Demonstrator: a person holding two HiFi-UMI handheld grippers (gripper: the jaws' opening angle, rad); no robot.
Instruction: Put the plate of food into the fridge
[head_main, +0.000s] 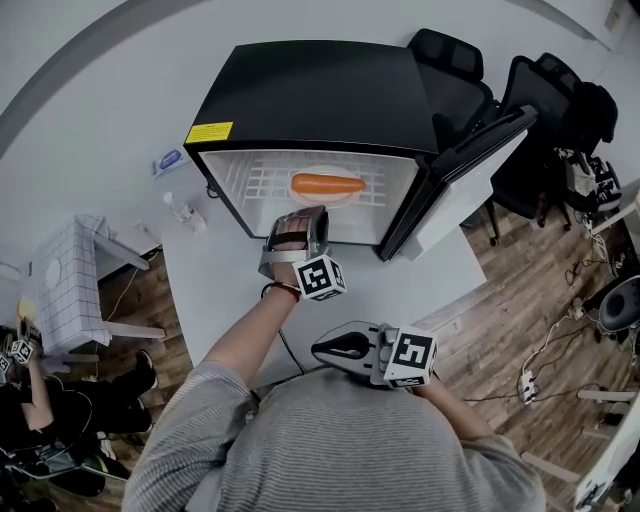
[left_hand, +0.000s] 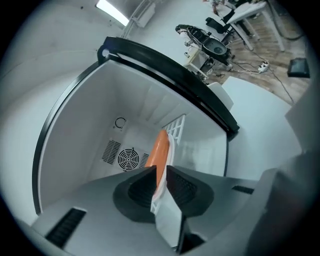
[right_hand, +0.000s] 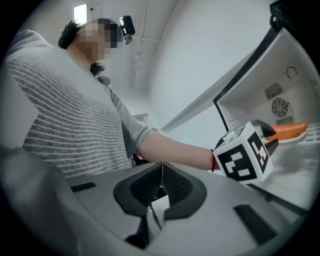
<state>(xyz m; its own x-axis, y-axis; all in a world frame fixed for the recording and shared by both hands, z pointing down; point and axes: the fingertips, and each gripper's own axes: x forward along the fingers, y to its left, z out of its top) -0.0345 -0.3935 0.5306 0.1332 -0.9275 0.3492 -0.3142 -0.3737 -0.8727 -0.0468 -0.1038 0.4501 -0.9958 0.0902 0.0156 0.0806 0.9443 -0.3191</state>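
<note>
Sitting on the wire shelf (head_main: 255, 180) inside the open fridge (head_main: 310, 95): a pale plate (head_main: 328, 198) carrying one long orange piece of food (head_main: 327, 184), poss. a carrot or sausage. The plate is lying roughly mid-shelf, w/ its near rim facing the opening.

The left hand-held gripper (head_main: 300, 215) is reaching into the fridge mouth at that near rim. In the left gripper view its jaws are standing narrow, w/ the plate's white edge filling the slim gap between the pads, so it appears to be pinching the rim rather than hanging loose.

The right hand-held gripper (head_main: 330, 347) is waiting well back, close to the person's torso, jaws pressed together w/ nothing between them.

The fridge door (head_main: 470, 170) is hanging wide open to the right. The fridge itself is standing on a white table (head_main: 420, 280).

Judged step: the set-down, i.e. the plate is resting in the fridge but not yet let go. The next move is prob. calling for the left jaws to spread, then a straight pull-back w/o dragging the plate off the shelf. The free right hand-held gripper is looking best placed for the door.
</note>
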